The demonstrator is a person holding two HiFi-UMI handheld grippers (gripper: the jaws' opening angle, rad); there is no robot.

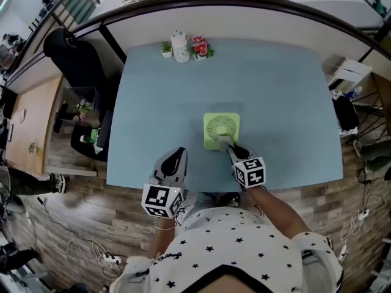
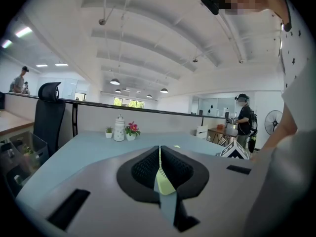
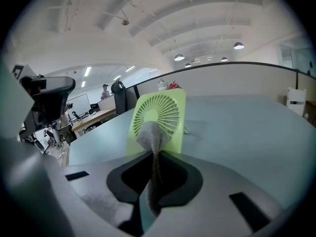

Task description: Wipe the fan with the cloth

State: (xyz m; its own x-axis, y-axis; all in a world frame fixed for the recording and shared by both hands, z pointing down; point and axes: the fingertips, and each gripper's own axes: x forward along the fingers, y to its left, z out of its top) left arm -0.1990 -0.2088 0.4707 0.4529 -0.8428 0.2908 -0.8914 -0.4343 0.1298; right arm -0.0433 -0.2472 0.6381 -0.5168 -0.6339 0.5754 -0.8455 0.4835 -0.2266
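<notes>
A small light-green square fan [image 1: 221,130] stands upright near the middle of the blue-grey table [image 1: 275,90]. My right gripper [image 1: 234,149] is shut on a grey cloth [image 1: 225,141] and holds it against the lower front of the fan. In the right gripper view the cloth [image 3: 150,132] hangs from the jaws and covers the lower part of the fan's grille [image 3: 159,111]. My left gripper [image 1: 175,162] hovers over the table's front edge, left of the fan, shut with nothing in it. The left gripper view shows its jaws pressed together.
A white jar [image 1: 181,46] with small potted plants [image 1: 200,47] stands at the table's far edge against a partition. A black chair [image 1: 76,60] stands to the left. A person [image 2: 244,120] stands in the background at the right.
</notes>
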